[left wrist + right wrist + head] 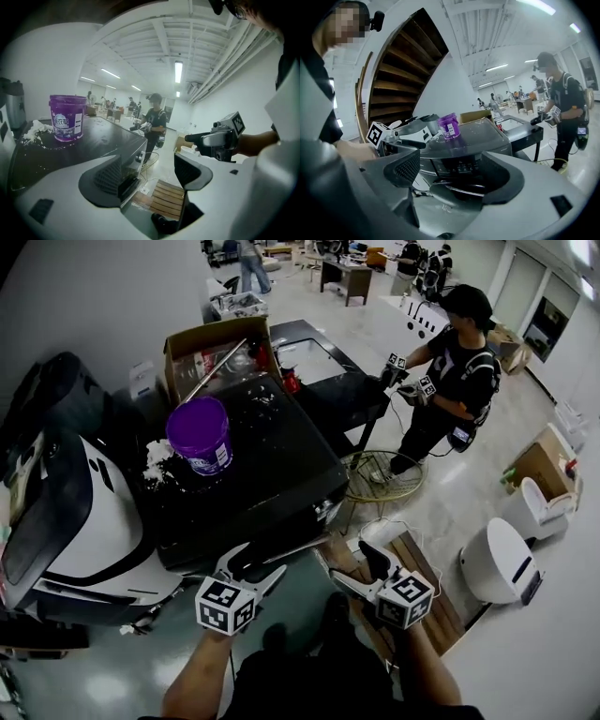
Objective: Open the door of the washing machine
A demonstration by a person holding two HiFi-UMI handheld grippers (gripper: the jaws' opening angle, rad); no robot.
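Note:
The washing machine [253, 474] is dark, with a flat black top that carries a purple tub [200, 434]. Its front faces me. In the right gripper view its control panel [461, 164] and, below it, the dark round door [457, 190] lie beyond the jaws. My right gripper [349, 563] [450, 171] is open and empty, a short way from that front. My left gripper [258, 563] [152, 171] is open too, close to the machine's front corner [133, 154], with nothing between its jaws. Each gripper view shows the other gripper beside it.
A white and black appliance [84, 521] stands left of the machine. Behind it are a cardboard box [211, 348] and a black table [328, 371]. A person [455, 362] with grippers stands at the right, near a wire round stand [384, 474]. A slatted wooden board [422, 577] lies on the floor.

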